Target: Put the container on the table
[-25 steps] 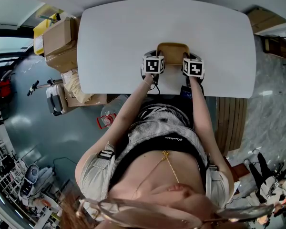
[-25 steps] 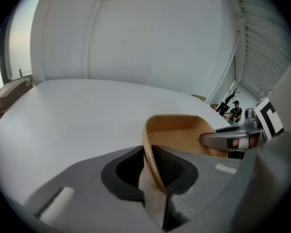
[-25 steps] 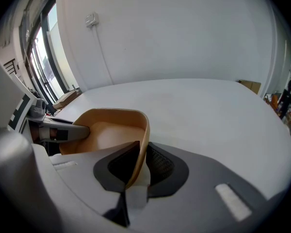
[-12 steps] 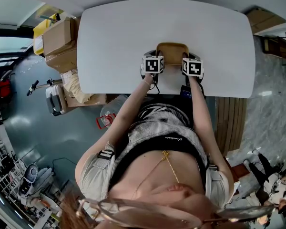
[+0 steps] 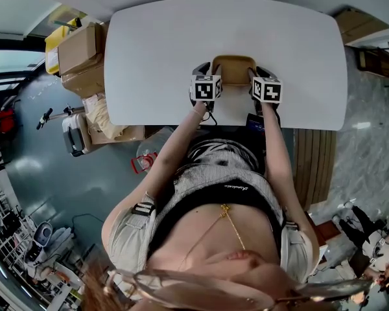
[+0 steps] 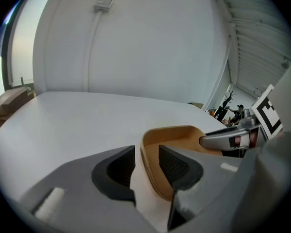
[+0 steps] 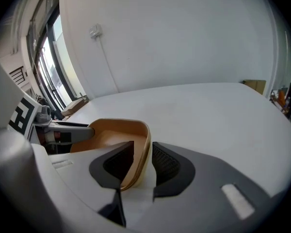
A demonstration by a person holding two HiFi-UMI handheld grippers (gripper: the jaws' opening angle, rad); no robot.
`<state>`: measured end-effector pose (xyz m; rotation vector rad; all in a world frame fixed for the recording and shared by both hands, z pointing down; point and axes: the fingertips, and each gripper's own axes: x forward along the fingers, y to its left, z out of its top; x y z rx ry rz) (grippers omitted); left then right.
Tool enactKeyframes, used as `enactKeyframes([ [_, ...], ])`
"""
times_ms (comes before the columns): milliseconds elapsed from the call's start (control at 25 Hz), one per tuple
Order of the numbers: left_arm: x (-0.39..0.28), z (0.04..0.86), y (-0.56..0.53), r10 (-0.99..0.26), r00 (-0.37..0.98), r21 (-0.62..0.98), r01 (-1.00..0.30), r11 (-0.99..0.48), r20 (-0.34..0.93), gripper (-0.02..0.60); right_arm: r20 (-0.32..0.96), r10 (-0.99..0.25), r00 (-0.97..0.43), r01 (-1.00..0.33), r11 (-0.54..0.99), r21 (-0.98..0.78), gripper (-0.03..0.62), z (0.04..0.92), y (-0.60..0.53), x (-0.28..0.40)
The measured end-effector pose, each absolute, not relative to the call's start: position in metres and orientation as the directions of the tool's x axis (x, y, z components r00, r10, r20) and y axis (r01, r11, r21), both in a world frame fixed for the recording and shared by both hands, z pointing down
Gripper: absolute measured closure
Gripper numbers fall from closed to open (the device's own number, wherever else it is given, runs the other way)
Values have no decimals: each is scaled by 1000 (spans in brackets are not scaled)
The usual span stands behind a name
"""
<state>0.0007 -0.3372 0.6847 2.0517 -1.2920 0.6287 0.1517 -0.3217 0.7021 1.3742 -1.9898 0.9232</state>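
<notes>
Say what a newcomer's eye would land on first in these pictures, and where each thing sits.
A tan container stands out on the white table, near the person's edge. The left gripper and right gripper flank it, the jaws of each straddling a side wall with a slight gap on the outer side. Cardboard boxes are stacked off the table's left end.
</notes>
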Motion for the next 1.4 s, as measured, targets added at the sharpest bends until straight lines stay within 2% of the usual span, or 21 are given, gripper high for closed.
enactKeyframes([
  [280,8,649,-334,-646,473,228,-874,-429,599,431,698,-621,-357,-933,267,-241,419,673,-317,158],
  [520,13,628,-329,-659,516,228,-850,-475,548,431,664,-658,-354,-935,277,-224,421,653,-312,162],
  [680,21,597,-325,-683,568,199,-815,-544,460,433,626,-687,-370,-927,313,-204,463,631,-309,157],
  [840,31,554,-320,-715,616,100,-776,-622,331,509,548,-750,-371,-924,354,-143,569,597,-306,154],
  [920,33,535,-317,-721,635,43,-758,-651,277,581,494,-781,-382,-919,377,-114,571,577,-304,149],
  [1400,30,464,-306,-744,650,75,-759,-647,153,581,275,-872,-405,-910,415,-26,569,482,-291,131],
])
